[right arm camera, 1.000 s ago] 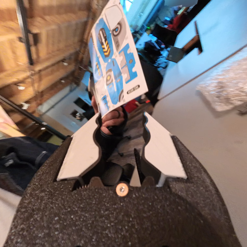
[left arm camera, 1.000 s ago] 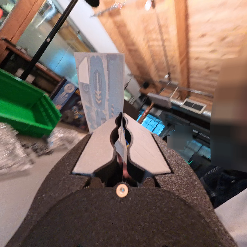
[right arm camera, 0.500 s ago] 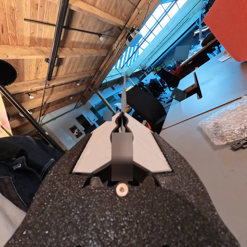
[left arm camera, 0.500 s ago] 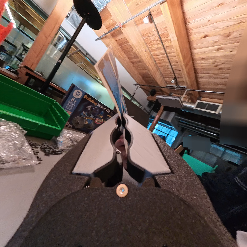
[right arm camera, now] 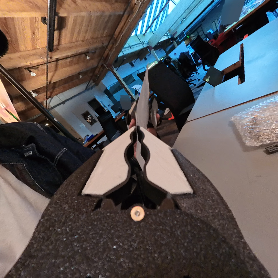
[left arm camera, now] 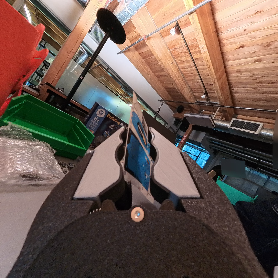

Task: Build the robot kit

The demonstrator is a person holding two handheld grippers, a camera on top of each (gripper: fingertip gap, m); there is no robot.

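Sheet of blue stickers (left arm camera: 136, 153), pinched edge-on at twelve o'clock by clenched right gripper (right arm camera: 137, 127); flanked by parted left gripper (left arm camera: 136, 127); green tray (left arm camera: 45, 124) at ten o'clock.

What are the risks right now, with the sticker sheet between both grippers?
1. The right gripper is shut on the sticker sheet by one edge only; the thin sheet could bend or slip out.
2. The left gripper is open with the sheet standing between its fingers; moving either hand sideways could crease or tear it.
3. If dropped, it may land among the bubble-wrap bag clutter.
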